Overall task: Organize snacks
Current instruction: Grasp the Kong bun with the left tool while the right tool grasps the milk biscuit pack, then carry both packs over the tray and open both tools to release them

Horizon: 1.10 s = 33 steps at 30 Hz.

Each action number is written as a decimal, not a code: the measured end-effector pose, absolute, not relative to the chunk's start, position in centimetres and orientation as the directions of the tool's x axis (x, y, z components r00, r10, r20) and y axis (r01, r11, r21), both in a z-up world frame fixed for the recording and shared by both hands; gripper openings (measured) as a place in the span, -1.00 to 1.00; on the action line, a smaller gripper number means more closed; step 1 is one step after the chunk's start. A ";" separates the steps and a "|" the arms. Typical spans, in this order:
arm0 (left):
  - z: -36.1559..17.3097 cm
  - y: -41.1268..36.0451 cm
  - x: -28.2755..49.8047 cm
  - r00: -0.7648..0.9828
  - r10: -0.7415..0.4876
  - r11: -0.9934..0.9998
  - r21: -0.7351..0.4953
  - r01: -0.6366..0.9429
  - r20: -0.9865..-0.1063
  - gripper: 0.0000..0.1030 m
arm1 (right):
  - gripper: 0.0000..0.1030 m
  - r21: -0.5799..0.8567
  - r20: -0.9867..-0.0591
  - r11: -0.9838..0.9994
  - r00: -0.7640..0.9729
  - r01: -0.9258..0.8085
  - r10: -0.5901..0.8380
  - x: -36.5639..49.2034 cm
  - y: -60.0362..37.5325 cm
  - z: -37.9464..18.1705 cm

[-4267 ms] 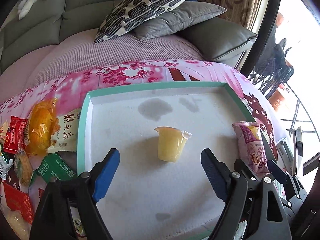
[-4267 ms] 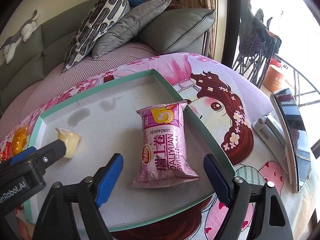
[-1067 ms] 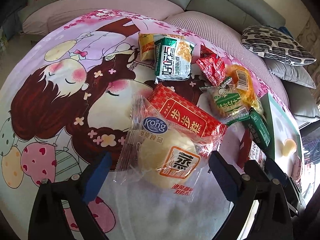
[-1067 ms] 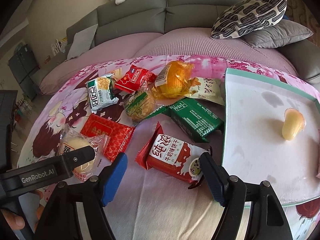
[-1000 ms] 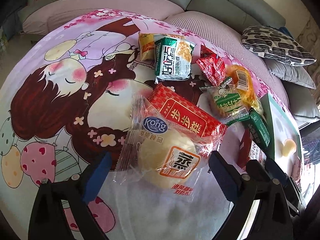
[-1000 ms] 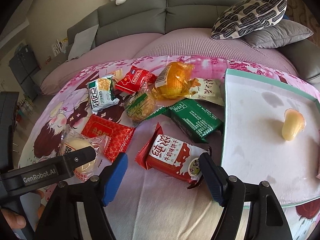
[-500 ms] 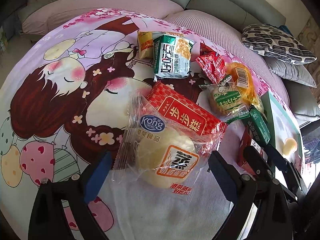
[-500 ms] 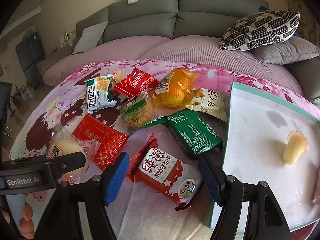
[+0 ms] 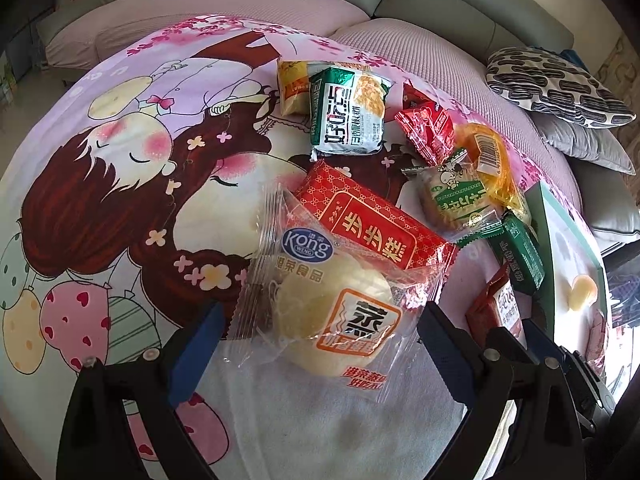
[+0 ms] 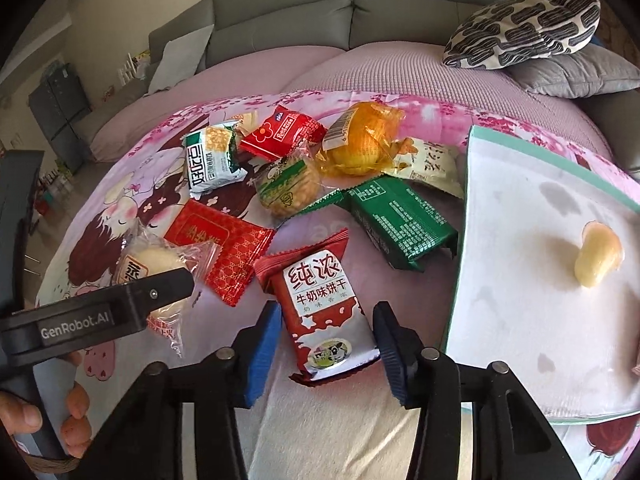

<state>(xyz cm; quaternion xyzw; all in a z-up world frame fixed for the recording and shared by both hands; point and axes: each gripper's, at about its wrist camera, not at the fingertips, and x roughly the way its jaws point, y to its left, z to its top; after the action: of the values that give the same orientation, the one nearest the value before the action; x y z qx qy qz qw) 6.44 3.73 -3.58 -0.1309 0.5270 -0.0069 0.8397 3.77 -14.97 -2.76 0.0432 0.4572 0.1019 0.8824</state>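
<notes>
Glossy red milk-biscuit packet [image 10: 326, 312] between parted right jaws; crinkly clear bun wrapper [image 9: 332, 300] between parted left jaws.

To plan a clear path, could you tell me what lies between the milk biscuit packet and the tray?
Only bare cloth separates the milk biscuit packet from the tray, seen in the right wrist view.

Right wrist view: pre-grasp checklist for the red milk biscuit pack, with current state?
1. Red milk biscuit pack sits between the right gripper fingers: ok.
2. Jaws open wider than the pack: ok.
3. Pads touching the pack: cannot tell.
4. Green pack clear of the closing path: ok.
5. Tray has bare floor beside the jelly cup: ok.
6. Left gripper open, straddling the steamed cake pack, away from the biscuit pack: ok.
</notes>
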 end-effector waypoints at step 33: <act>-3.2 3.5 6.5 0.472 -0.158 0.965 -0.236 -0.112 -0.867 0.40 | -0.18 0.093 -0.809 0.984 0.564 -0.150 0.163 3.8 -13.9 -3.4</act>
<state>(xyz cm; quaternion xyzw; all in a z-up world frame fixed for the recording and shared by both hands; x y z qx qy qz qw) 6.52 3.50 -3.16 -0.1312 0.5137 -0.0136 0.8478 3.77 -13.95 -3.35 0.0070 0.4584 0.0883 0.8843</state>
